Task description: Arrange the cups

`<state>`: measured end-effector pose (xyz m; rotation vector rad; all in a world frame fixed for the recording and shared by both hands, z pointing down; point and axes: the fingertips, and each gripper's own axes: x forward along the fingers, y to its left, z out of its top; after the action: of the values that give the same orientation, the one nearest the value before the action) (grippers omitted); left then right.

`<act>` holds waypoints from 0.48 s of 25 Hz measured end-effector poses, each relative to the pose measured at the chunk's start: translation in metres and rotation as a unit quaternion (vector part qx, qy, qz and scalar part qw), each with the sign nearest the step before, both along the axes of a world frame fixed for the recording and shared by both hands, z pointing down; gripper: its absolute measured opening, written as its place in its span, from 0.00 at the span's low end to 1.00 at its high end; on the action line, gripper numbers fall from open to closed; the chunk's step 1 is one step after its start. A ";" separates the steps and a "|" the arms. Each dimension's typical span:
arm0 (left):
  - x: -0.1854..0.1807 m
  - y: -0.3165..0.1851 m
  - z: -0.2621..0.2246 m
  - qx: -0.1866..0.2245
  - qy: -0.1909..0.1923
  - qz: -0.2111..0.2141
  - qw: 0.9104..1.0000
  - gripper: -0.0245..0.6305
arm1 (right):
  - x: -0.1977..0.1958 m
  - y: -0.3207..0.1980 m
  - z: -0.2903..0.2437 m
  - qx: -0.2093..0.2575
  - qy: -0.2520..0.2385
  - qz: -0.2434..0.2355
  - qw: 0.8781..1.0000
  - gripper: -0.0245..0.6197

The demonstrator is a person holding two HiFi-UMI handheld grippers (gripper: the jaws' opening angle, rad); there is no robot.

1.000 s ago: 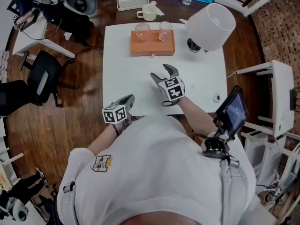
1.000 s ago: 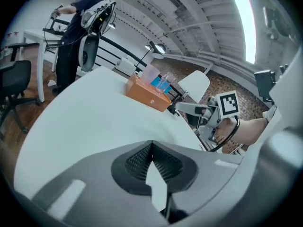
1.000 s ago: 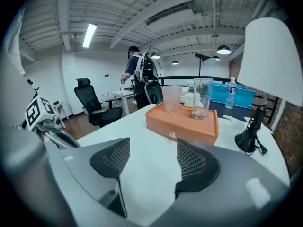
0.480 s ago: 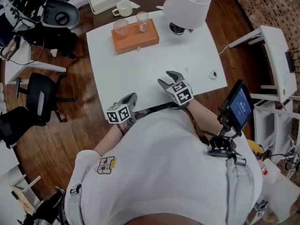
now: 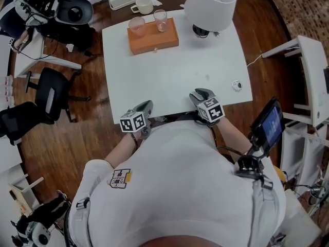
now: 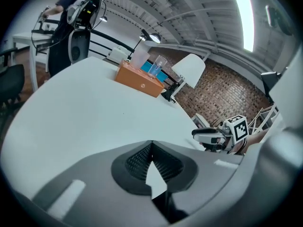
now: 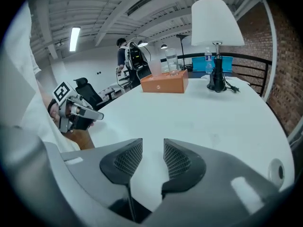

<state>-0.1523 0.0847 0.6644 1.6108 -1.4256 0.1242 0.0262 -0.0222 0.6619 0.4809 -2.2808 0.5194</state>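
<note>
Wide clear cup [image 5: 137, 24] and narrow clear cup [image 5: 161, 19] stand upright on orange box [image 5: 154, 39]. Left gripper [image 5: 146, 106] clenched, empty. Right gripper [image 5: 202, 93] jaws just closing, narrowly apart, nothing between.

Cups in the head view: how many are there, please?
3: two clear cups on the orange box, one white mug beyond the table's far edge. None seems hidden.

Left tool [image 6: 150, 144] has its jaws pressed right together with nothing between them, low over the near part of the white tabletop [image 6: 80, 108]. Way at the far end there's an orange box [image 6: 140, 82] with a frosted cup [image 6: 138, 59] and a clear cup [image 6: 159, 66] standing on top. A white lamp [image 6: 188, 70] is just right of it.
</note>
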 end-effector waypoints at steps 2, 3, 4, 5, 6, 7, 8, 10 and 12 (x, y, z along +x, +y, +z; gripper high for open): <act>0.011 -0.002 0.002 -0.010 -0.006 0.000 1.000 0.04 | 0.013 0.000 0.003 -0.001 0.003 -0.003 1.000 0.21; 0.016 -0.003 0.003 -0.015 -0.010 0.002 1.000 0.04 | 0.019 -0.002 0.005 -0.003 0.003 -0.002 1.000 0.19; 0.022 -0.003 0.004 -0.022 -0.015 0.004 1.000 0.04 | 0.023 -0.003 0.007 -0.005 0.003 0.000 1.000 0.17; 0.027 -0.004 0.005 -0.027 -0.020 0.006 0.999 0.04 | 0.028 -0.003 0.009 -0.007 0.005 0.001 1.000 0.15; 0.032 -0.004 0.005 -0.031 -0.026 0.007 0.999 0.04 | 0.032 -0.004 0.011 -0.007 0.010 0.001 1.000 0.13; 0.036 -0.004 0.005 -0.034 -0.032 0.008 0.999 0.04 | 0.036 -0.006 0.013 -0.004 0.016 0.001 1.000 0.11; 0.039 -0.005 0.005 -0.036 -0.036 0.006 0.999 0.04 | 0.039 -0.009 0.015 0.001 0.021 0.001 1.000 0.09; 0.043 -0.010 0.004 -0.035 -0.041 0.001 0.999 0.04 | 0.043 -0.016 0.015 0.009 0.023 0.004 1.000 0.06; 0.042 -0.015 0.006 -0.033 -0.041 -0.002 0.999 0.04 | 0.046 -0.019 0.015 0.010 0.025 0.008 1.000 0.04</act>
<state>-0.1098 0.0701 0.6701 1.5636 -1.4726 0.2344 0.0718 -0.0410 0.6771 0.5160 -2.2380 0.4873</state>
